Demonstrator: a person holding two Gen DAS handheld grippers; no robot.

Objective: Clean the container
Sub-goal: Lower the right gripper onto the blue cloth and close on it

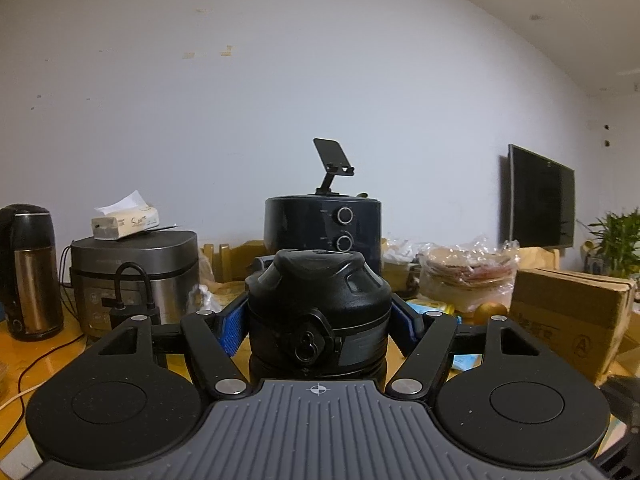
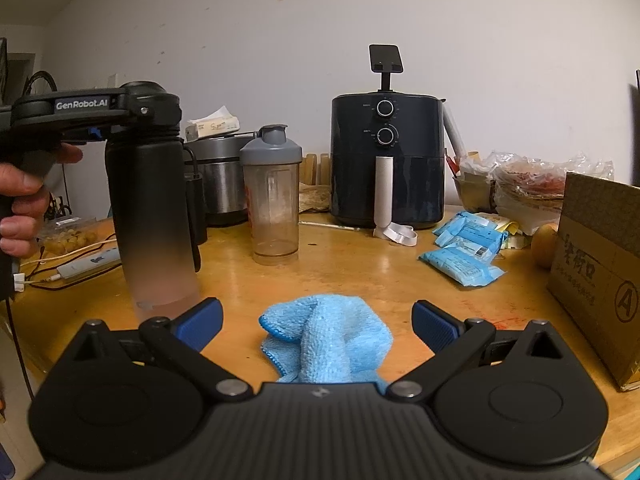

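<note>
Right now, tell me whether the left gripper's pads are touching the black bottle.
Touching. In the left wrist view the blue pads of the left gripper press both sides of the black bottle just below its lid; the right wrist view shows it clamped near the top.

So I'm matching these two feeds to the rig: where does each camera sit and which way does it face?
Left wrist: on the left tongs, facing the wall; its blue pads clamp the black bottle at its lid.
Right wrist: on the right tongs, angled down at the table; tongs open over the blue cloth; a hand holding the left tongs shows.
Shared: bottle, air fryer, cardboard box.
</note>
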